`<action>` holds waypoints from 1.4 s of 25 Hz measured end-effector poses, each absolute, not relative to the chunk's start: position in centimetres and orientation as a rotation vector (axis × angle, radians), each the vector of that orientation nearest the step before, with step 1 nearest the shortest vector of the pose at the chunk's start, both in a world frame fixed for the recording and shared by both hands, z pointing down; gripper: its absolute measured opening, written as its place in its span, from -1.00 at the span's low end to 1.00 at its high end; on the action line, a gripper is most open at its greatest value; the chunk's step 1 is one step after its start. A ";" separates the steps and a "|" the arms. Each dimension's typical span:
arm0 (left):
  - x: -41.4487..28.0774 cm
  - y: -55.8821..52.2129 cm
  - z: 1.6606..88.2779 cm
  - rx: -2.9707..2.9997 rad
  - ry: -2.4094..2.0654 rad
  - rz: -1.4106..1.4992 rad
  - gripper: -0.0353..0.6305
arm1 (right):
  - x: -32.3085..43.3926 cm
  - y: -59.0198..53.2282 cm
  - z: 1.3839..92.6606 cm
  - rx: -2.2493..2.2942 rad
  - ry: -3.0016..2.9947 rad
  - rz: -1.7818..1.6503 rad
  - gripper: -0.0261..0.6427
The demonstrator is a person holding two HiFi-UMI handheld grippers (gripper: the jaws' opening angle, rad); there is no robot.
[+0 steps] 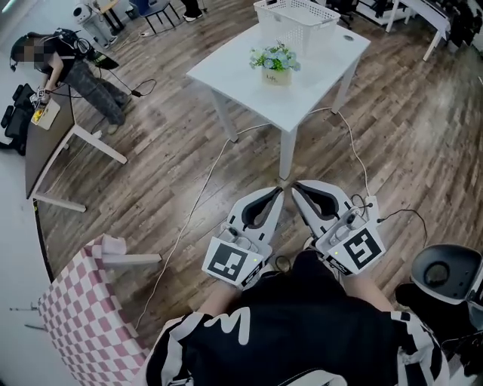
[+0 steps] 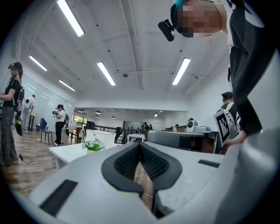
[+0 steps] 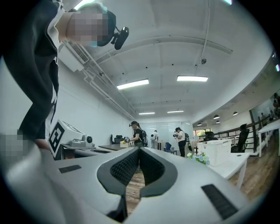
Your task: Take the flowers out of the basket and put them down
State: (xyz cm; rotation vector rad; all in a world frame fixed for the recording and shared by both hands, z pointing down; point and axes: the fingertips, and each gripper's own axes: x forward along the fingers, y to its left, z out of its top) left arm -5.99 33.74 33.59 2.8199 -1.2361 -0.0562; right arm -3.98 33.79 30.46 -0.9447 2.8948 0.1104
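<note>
A small pot of pale blue and white flowers (image 1: 275, 64) stands on the white table (image 1: 249, 83), in front of the white slatted basket (image 1: 296, 16) at the table's far end. Both grippers hang low by my body, well short of the table. My left gripper (image 1: 278, 192) is shut with nothing in it, and my right gripper (image 1: 296, 185) is shut and empty too; their tips almost touch. The left gripper view has the flowers (image 2: 93, 145) far off to the left beyond its closed gripper tips (image 2: 140, 143). In the right gripper view, flowers (image 3: 195, 158) and basket (image 3: 214, 152) sit off to the right.
Wooden floor lies between me and the table, with cables (image 1: 196, 203) trailing across it. A pink checkered cloth (image 1: 83, 317) is at my lower left and a black stool (image 1: 441, 275) at my right. A person (image 1: 72, 64) bends over a dark desk (image 1: 45, 143) at far left.
</note>
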 end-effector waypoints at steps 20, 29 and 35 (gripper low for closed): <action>-7.5 40.5 33.6 2.905 -1.080 -0.065 -0.88 | -5.6 40.2 31.4 -1.137 2.849 0.101 -0.87; -8.2 40.2 33.5 2.900 -1.079 -0.069 -0.88 | -6.5 40.1 30.9 -1.121 2.868 0.139 -0.87; -8.4 39.9 33.2 2.902 -1.090 -0.082 -0.88 | -6.9 40.2 30.8 -1.113 2.874 0.161 -0.87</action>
